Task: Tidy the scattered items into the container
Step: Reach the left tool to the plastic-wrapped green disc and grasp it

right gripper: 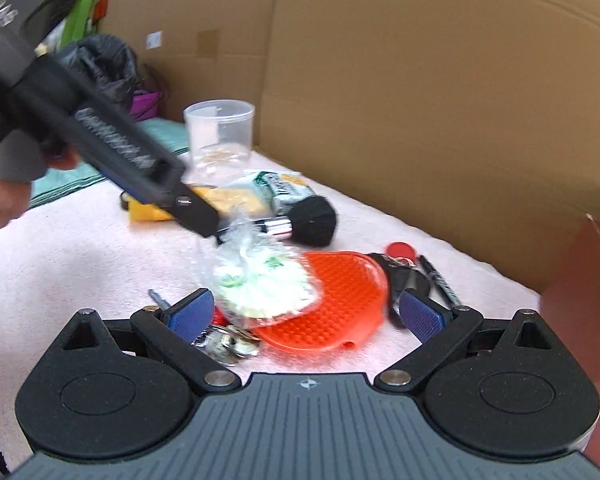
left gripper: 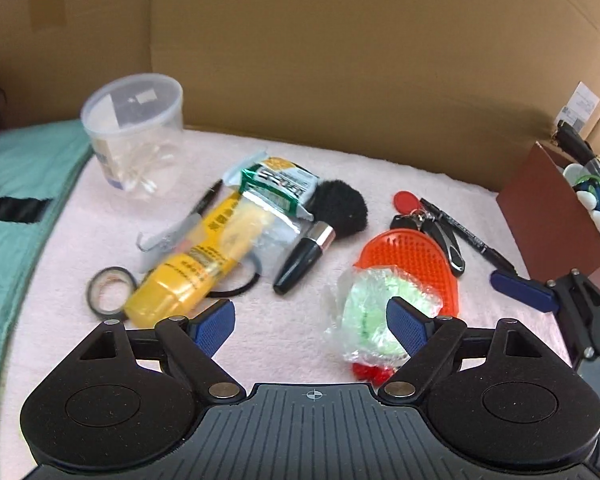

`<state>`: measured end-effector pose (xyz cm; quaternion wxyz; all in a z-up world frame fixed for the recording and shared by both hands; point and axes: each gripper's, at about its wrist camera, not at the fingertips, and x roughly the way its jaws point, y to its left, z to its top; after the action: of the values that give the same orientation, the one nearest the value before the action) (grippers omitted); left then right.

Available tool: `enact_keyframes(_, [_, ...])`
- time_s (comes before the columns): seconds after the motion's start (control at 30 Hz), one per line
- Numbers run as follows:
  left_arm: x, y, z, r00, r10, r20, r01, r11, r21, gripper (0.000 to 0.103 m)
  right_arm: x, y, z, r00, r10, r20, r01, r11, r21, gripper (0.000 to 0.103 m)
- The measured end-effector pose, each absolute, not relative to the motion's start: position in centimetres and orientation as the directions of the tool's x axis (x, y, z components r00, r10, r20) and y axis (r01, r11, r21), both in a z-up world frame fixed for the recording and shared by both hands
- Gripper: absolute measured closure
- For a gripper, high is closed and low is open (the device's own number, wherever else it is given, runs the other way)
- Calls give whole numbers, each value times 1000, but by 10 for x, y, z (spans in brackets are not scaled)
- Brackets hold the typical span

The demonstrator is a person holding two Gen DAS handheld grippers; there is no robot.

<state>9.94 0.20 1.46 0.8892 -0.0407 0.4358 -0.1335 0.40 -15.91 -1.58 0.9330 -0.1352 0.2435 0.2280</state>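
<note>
Your left gripper is spread wide and holds nothing; its right blue pad sits in front of a crinkled clear bag of pale green stuff, which lies on the orange bristled silicone pad. At 12 o'clock lies one black makeup brush; at 11 o'clock one yellow tube with print too blurred to read, under a green-and-white packet whose characters you cannot make out. One roll of dark tape sits at 10 o'clock, and one clear plastic cup stands farther off at 11. At 1 o'clock is a bunch of keys with a red fob and one black marker beside it. The brown container stands at 2 o'clock, already holding small white and green things.

Your right gripper is also spread wide and empty, hovering low over the pink towel-covered surface, with the bag of green stuff and the orange pad between its fingers. The left gripper's handle crosses at 10 o'clock; its white lettering is blurred.
</note>
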Motion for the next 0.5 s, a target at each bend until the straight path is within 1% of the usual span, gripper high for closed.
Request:
enact_keyframes(0.13, [108, -11, 8, 569, -273, -776, 216, 960, -179, 12, 2, -149, -19, 769, 372, -521, -528, 828, -188, 4])
enact_keyframes(0.27, [114, -22, 4, 544, -293, -787, 235, 953, -193, 12, 3, -149, -18, 761, 380, -525, -539, 822, -185, 4])
enact_keyframes(0.5, [119, -47, -5, 516, -296, -804, 286, 944, -163, 14, -4, -171, -17, 766, 378, -521, -511, 849, -135, 4])
